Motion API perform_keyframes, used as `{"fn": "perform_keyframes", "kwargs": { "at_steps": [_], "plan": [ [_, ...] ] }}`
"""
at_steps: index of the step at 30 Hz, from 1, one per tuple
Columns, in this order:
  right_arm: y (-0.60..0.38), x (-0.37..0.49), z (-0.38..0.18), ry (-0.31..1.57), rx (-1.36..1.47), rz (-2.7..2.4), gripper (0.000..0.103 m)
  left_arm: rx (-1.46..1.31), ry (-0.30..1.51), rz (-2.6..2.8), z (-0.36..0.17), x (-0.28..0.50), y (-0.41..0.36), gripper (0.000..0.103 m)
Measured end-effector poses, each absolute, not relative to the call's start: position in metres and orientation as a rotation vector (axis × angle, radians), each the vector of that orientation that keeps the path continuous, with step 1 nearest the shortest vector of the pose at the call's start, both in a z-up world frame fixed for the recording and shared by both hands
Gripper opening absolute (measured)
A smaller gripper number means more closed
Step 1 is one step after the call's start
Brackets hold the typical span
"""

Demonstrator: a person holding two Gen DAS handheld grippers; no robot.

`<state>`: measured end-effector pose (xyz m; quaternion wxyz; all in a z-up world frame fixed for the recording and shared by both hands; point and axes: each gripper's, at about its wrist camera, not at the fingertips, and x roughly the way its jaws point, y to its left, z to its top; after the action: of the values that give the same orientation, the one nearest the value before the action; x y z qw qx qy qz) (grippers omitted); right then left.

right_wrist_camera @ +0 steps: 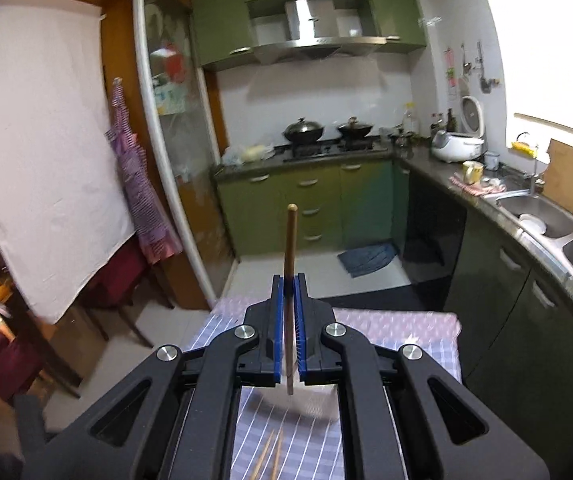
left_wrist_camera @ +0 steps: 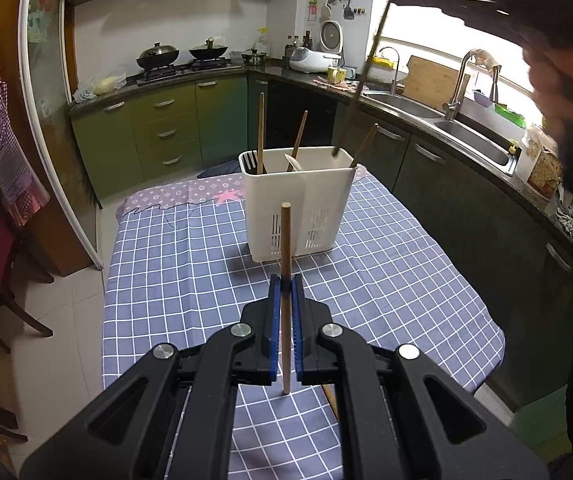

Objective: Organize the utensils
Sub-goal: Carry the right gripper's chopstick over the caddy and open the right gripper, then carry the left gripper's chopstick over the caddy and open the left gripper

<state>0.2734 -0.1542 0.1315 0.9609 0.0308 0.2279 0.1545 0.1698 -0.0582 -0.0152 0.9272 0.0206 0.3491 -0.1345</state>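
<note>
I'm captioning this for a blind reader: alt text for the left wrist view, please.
The left gripper is shut on a wooden chopstick held upright above a blue checked tablecloth. Ahead stands a white utensil holder with chopsticks inside, green kitchen cabinets behind.

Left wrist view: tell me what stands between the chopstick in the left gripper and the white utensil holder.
Nothing visible does. The left gripper is shut on a wooden chopstick, and only bare checked tablecloth lies between it and the white utensil holder. The utensils already inside leave open room in the compartments.
</note>
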Motion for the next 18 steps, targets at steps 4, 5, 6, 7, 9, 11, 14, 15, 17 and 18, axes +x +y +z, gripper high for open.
{"fn": "perform_keyframes", "kwargs": {
  "at_steps": [4, 5, 6, 7, 9, 11, 14, 15, 17, 18],
  "plan": [
    [-0.149, 0.309, 0.117, 0.516, 0.033, 0.258, 0.006, 0.042, 0.716, -0.277, -0.015, 0.170, -0.059, 0.005],
    [-0.149, 0.316, 0.109, 0.538, 0.030, 0.248, 0.006, 0.041, 0.716, -0.278, -0.015, 0.170, -0.058, 0.005],
    [-0.149, 0.322, 0.103, 0.554, 0.029, 0.243, 0.006, 0.040, 0.716, -0.279, -0.015, 0.171, -0.058, 0.005],
    [-0.149, 0.328, 0.094, 0.575, 0.028, 0.238, 0.006, 0.038, 0.716, -0.281, -0.015, 0.171, -0.058, 0.005],
    [-0.148, 0.338, 0.075, 0.616, 0.018, 0.237, 0.006, 0.040, 0.716, -0.285, -0.015, 0.173, -0.057, 0.005],
    [-0.147, 0.344, 0.061, 0.650, 0.007, 0.236, 0.006, 0.044, 0.716, -0.287, -0.015, 0.173, -0.058, 0.005],
    [-0.148, 0.347, 0.050, 0.666, 0.000, 0.244, 0.012, 0.047, 0.716, -0.289, -0.015, 0.174, -0.059, 0.005],
    [-0.147, 0.343, 0.048, 0.659, 0.000, 0.246, 0.013, 0.048, 0.716, -0.288, -0.015, 0.174, -0.059, 0.005],
    [-0.151, 0.330, 0.054, 0.627, 0.007, 0.255, 0.014, 0.048, 0.717, -0.287, -0.015, 0.174, -0.058, 0.005],
    [-0.154, 0.321, 0.058, 0.607, 0.012, 0.262, 0.015, 0.048, 0.717, -0.288, -0.015, 0.174, -0.057, 0.005]
  ]
}}
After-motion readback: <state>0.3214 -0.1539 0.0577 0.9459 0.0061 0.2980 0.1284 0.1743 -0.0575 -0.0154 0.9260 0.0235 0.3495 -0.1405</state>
